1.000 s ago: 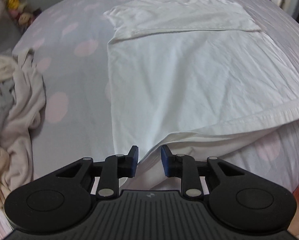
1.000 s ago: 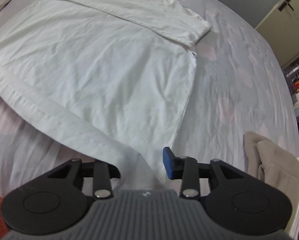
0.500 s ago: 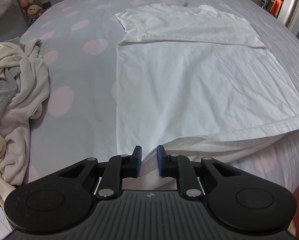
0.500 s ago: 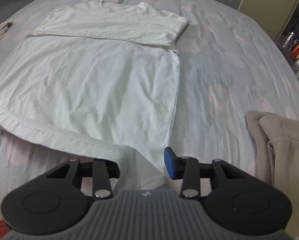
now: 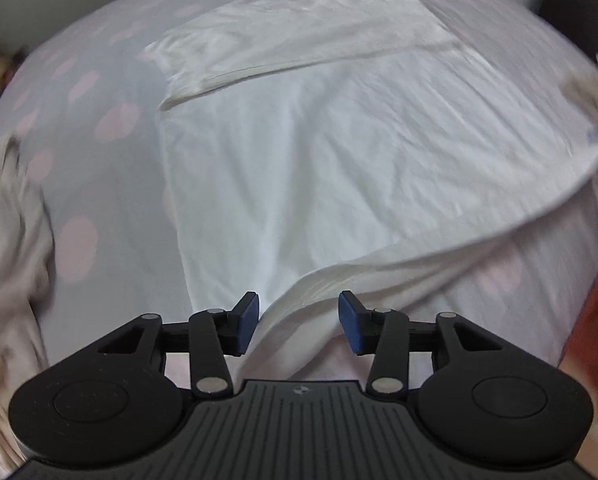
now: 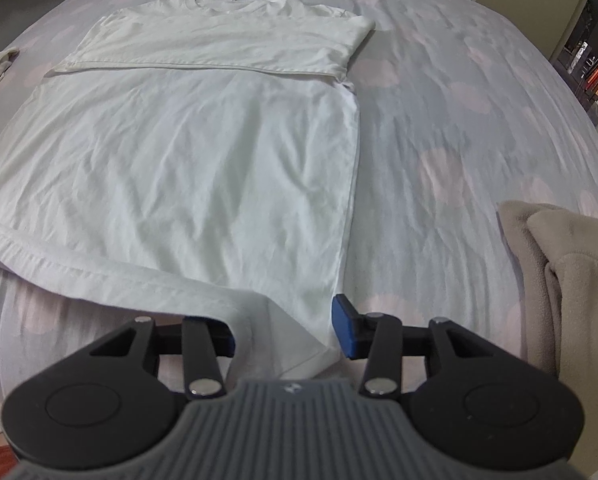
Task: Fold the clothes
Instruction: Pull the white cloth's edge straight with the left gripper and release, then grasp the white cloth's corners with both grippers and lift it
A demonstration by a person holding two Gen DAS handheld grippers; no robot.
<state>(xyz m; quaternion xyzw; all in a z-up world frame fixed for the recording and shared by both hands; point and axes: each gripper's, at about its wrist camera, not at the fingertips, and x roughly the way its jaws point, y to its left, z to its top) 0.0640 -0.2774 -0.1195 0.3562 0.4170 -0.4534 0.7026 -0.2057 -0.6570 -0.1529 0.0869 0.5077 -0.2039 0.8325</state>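
Your left hand-held gripper (image 5: 297, 322) is opening around the white T-shirt (image 6: 187, 160) hem; your right hand-held gripper (image 6: 287, 328), opening too, straddles the near right corner, ready for lifting

The left gripper (image 5: 299, 322) is showing black linkage arms, silver pivot pins, round black side housings, blue finger pads (image 5: 247, 322) and a ribbed dark-grey body. The right gripper (image 6: 285, 334) is showing identical parts, with a lighter grey ribbed body.
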